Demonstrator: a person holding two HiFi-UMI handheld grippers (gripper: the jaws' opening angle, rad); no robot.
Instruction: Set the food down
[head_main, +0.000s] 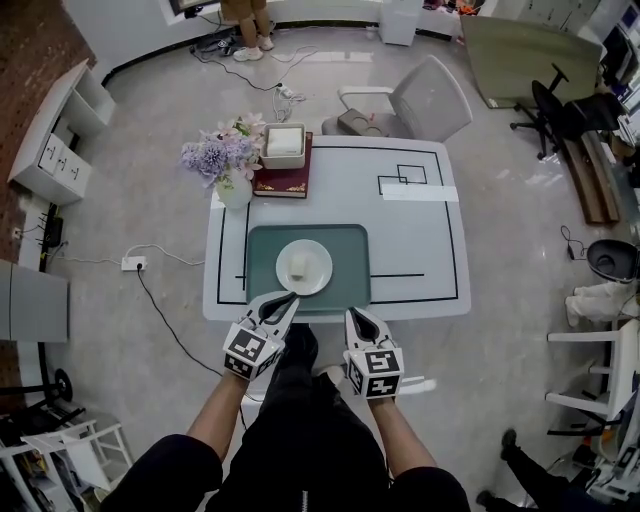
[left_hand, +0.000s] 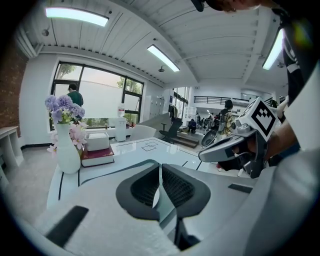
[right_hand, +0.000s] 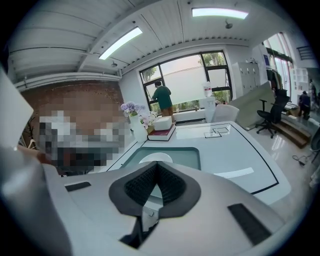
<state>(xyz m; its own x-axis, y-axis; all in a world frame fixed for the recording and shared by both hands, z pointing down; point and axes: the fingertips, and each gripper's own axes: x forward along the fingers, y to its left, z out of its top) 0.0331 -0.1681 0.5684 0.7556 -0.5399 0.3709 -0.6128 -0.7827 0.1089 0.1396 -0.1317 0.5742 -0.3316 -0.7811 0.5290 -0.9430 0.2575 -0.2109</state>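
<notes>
White table (head_main: 420, 230), food (head_main: 299, 265) on plate (head_main: 319, 280), just beyond left hand-held gripper (head_main: 291, 298)

Your food (head_main: 299, 266) is a small, pale off-white block, standing near the middle of a round white plate (head_main: 319, 277). The plate lies flat at about the centre of a grey-green tray (head_main: 350, 248) with rounded corners. The tray sits along the near edge of the white surface (head_main: 420, 255), a little left of that edge's middle, straight in front of you.
</notes>
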